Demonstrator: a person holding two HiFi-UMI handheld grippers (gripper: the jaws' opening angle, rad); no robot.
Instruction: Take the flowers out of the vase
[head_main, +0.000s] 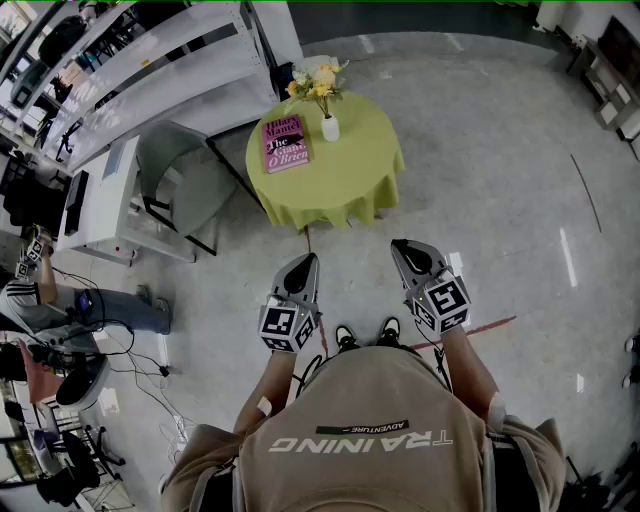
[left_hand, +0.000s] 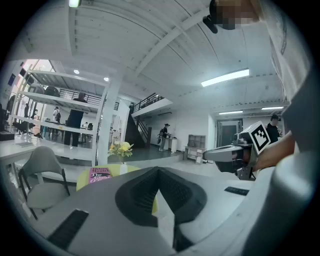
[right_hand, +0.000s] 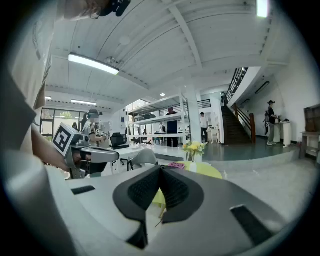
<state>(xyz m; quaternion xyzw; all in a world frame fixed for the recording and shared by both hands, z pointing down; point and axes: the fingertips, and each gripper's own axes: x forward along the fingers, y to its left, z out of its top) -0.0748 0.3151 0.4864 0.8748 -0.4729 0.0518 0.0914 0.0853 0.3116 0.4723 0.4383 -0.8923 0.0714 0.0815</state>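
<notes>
A small white vase (head_main: 329, 127) stands on a round table with a yellow-green cloth (head_main: 345, 180), some way ahead of me. Yellow and pale flowers (head_main: 318, 82) stick out of it, also seen as flowers (left_hand: 121, 148) and flowers (right_hand: 193, 146) in the gripper views. Both grippers hang in front of my body, well short of the table. My left gripper (head_main: 304, 262) is shut with nothing in it, its tips meeting at left gripper (left_hand: 158, 170). My right gripper (head_main: 402, 247) is shut and empty too, its jaws together at right gripper (right_hand: 160, 168).
A pink book (head_main: 284, 142) lies on the cloth left of the vase. A grey chair (head_main: 180, 185) stands left of the table beside white desks (head_main: 110, 195). A person (head_main: 60, 305) sits at far left among floor cables. My shoes (head_main: 365, 335) are on the polished floor.
</notes>
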